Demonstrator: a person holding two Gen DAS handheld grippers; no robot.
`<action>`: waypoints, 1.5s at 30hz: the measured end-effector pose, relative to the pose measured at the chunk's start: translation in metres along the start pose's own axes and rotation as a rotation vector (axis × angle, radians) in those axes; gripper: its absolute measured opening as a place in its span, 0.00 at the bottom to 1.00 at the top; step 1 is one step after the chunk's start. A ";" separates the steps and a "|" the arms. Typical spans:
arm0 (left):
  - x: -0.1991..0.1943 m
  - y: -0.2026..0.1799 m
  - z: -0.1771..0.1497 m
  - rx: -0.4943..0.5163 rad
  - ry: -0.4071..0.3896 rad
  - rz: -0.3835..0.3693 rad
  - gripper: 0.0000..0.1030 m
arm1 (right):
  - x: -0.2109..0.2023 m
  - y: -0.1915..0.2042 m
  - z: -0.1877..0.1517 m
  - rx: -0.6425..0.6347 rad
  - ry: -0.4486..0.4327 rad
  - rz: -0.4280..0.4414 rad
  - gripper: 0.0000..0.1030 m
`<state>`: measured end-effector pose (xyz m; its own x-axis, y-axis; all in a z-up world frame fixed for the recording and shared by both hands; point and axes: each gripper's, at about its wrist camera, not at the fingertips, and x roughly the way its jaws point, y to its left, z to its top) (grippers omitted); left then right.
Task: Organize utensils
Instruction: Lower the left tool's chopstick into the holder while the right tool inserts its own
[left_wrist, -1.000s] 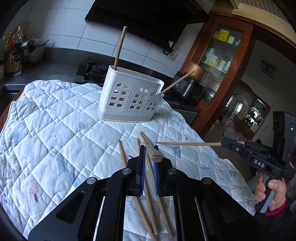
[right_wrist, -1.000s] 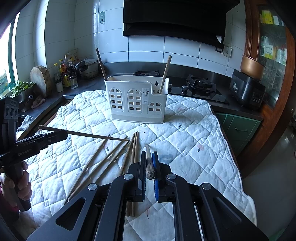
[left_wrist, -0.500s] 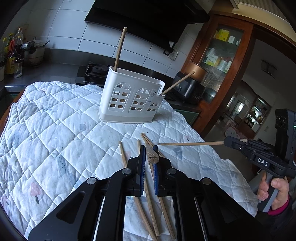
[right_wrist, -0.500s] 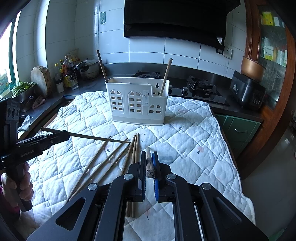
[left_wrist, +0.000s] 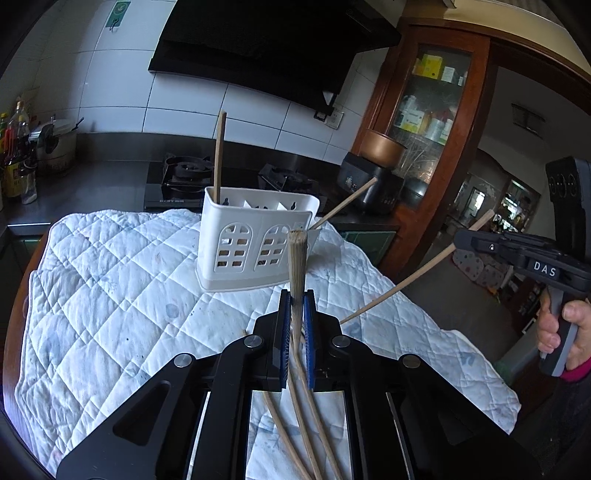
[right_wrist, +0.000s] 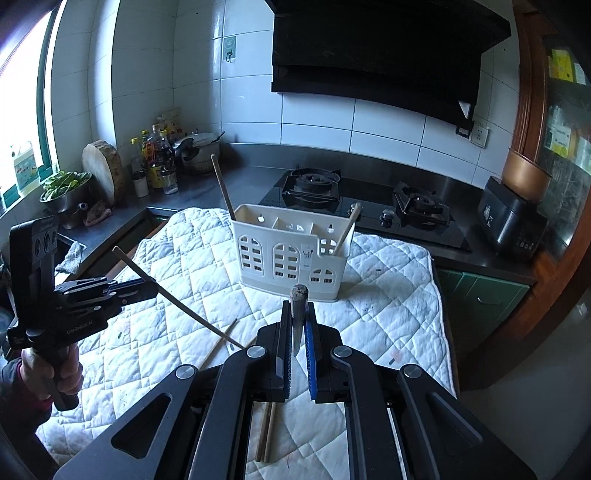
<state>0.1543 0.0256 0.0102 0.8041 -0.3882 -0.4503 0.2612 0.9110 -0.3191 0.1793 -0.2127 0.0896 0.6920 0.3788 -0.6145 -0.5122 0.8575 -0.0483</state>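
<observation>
The left gripper is clamped on a slim wooden chopstick, its blunt end poking up past the blue pads toward twelve o'clock in the left wrist view. The right gripper pinches a second wooden chopstick the same way. Each is gripped near one end, probably so the long free end can be tipped downward into a slot.

The white plastic utensil caddy with arched cut-out windows stands on the quilted white cloth at twelve o'clock from both grippers, apart from them. One chopstick already leans in its eleven-o'clock compartment and another in the one-o'clock compartment, likely sorted one per side. Loose chopsticks lie on the cloth at six o'clock, under the right gripper, not yet collected.
</observation>
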 end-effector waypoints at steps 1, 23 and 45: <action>0.000 0.000 0.007 0.005 -0.005 -0.002 0.06 | -0.002 -0.001 0.009 -0.005 -0.007 -0.001 0.06; 0.025 -0.043 0.193 0.254 -0.274 0.217 0.06 | 0.038 -0.035 0.137 0.023 -0.054 -0.058 0.06; 0.095 -0.001 0.164 0.177 -0.104 0.222 0.09 | 0.132 -0.057 0.114 0.108 0.048 -0.071 0.11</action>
<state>0.3181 0.0105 0.1049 0.9001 -0.1686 -0.4018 0.1544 0.9857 -0.0677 0.3578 -0.1719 0.1016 0.6979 0.3013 -0.6498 -0.4037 0.9148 -0.0094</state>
